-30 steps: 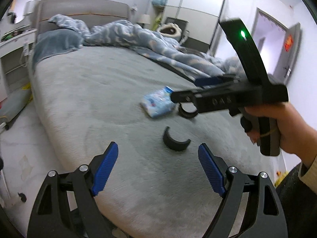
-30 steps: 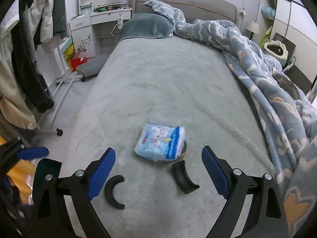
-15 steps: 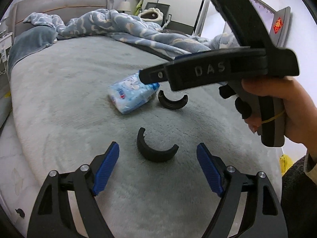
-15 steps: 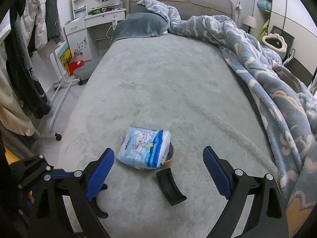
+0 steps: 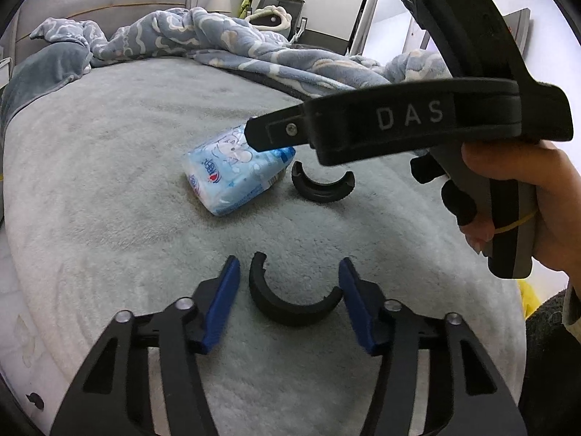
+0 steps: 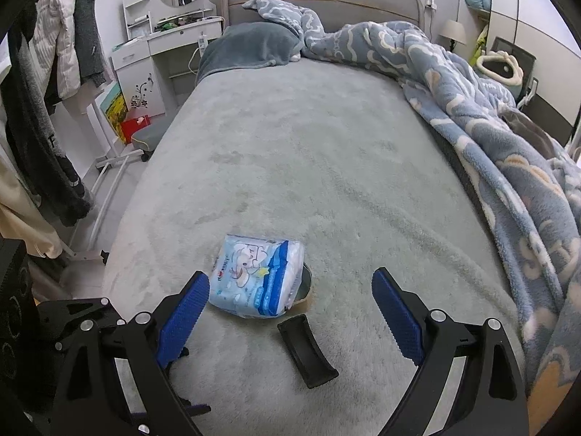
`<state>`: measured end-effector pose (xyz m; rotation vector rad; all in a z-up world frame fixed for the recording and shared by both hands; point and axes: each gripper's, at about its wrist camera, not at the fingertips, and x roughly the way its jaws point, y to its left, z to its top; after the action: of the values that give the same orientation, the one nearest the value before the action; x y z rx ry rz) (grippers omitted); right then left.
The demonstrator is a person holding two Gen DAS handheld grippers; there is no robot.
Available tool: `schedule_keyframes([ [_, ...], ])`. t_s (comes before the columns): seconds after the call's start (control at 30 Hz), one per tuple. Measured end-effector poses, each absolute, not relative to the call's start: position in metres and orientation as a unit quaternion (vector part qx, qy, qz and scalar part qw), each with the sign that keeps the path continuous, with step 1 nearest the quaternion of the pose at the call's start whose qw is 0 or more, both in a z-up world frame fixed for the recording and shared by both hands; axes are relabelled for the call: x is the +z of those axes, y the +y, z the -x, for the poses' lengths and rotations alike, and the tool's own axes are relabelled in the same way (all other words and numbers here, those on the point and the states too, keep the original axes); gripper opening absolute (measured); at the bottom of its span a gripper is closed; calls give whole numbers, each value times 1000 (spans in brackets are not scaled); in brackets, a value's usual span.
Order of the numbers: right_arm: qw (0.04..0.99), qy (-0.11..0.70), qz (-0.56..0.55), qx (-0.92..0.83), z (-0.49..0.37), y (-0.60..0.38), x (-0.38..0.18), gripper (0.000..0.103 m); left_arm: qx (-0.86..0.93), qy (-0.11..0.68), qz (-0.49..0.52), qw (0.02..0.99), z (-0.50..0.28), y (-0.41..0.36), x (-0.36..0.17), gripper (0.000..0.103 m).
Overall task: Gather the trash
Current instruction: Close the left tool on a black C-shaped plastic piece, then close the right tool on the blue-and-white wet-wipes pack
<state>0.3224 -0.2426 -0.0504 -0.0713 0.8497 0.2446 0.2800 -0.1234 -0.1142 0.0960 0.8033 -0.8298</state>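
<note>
My left gripper (image 5: 288, 290) has narrowed since a second ago, but its jaws are still apart: the blue pads (image 5: 221, 301) now flank the near black half-ring (image 5: 290, 299), close on either side, though I can't tell whether they touch it. My right gripper (image 6: 290, 312) stands wide open and holds nothing; the second half-ring (image 6: 307, 348) lies between its fingers, clear of both. The tissue pack (image 6: 256, 281) sits just beyond, beside the right gripper's left pad (image 6: 181, 314). In the left view the right gripper's body hangs above the pack (image 5: 236, 170), closer than it was before.

All of this lies on the grey bed cover (image 6: 308, 152), near its foot edge, with open cover towards the headboard. The rumpled blanket (image 6: 490, 127) takes up the right side. A clothes rack (image 6: 47, 109) stands off the bed's left edge.
</note>
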Motion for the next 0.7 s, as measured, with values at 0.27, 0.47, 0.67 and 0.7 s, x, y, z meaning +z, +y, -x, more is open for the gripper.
schedule_keyframes([
  [0.27,904,406,41,123,-324,-233,-51,92,-385,379,-43,840,-282,-117,-112,47],
  [0.47,905,402,50,131,-325,-223,-54,92,-360,377,-46,852,-282,-96,-103,47],
  [0.67,901,408,80,128,-326,-208,-62,92,-337,378,-24,862,-287,-71,-96,47],
  [0.7,899,409,86,127,-327,-205,-63,92,-334,378,-22,863,-286,-68,-95,47],
])
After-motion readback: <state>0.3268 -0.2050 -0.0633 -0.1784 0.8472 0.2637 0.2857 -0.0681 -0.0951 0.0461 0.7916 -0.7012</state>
